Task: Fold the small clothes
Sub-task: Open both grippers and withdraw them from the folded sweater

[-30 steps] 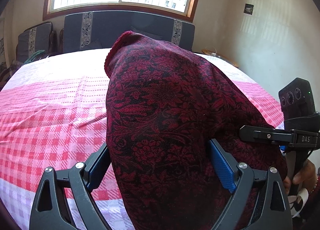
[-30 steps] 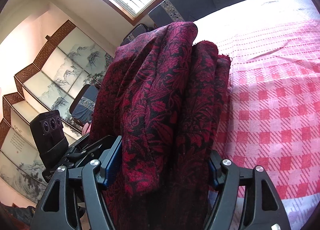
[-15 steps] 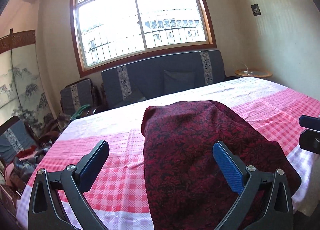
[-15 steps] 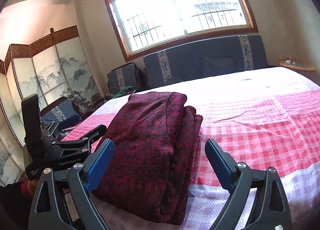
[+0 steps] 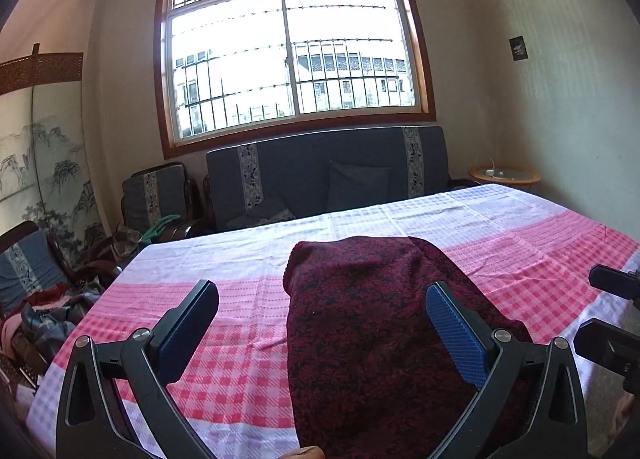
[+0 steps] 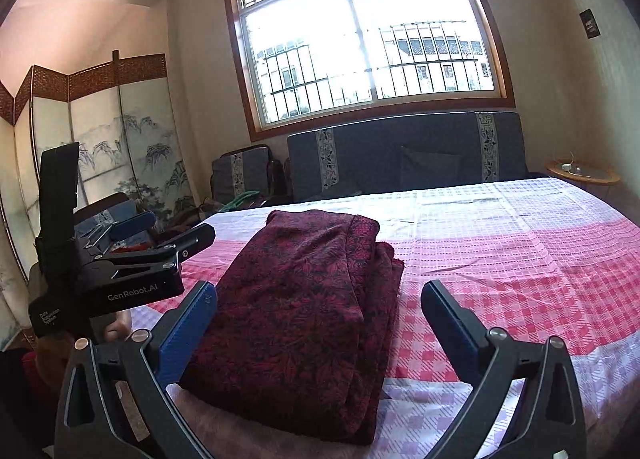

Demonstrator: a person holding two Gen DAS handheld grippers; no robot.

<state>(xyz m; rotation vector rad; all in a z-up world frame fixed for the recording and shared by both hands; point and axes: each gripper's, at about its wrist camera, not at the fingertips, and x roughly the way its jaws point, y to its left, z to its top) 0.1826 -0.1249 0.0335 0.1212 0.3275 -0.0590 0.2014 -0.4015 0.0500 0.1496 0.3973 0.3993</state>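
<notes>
Screen [image 6: 120,147]: far left, painted panels, w/ clutter on chairs below; not part of the job.
Left gripper [image 5: 320,335]: jaws wide apart, nothing between the pads; cloth lies ahead of & under them, right pad looks over it, no contact seen.
Cloth [image 6: 304,299]: dark red patterned piece, folded into a thick oblong bundle, lying on the bed near its front edge, long axis running away from the cameras. Layers show stacked along its right side.
Right gripper [image 6: 320,331]: jaws opening, near their widest; bundle sits ahead, betw the lines of the two pads, not pinched.
Bed [image 6: 520,259]: pink/white check sheet, bare to the right of the bundle.
Step in hand (judgement): release looks done; what's left is to clear both tools w/o dragging fabric.
How to do it well: pull straight back & up, jaws kept wide, so no pad snags the top layer. Check right edge, where layers stagger a bit; if tidying, press flat from above rather than re-pinch.
Risk: bundle is close to the bed's front edge; a nudge toward the cameras could tip it off.
</notes>
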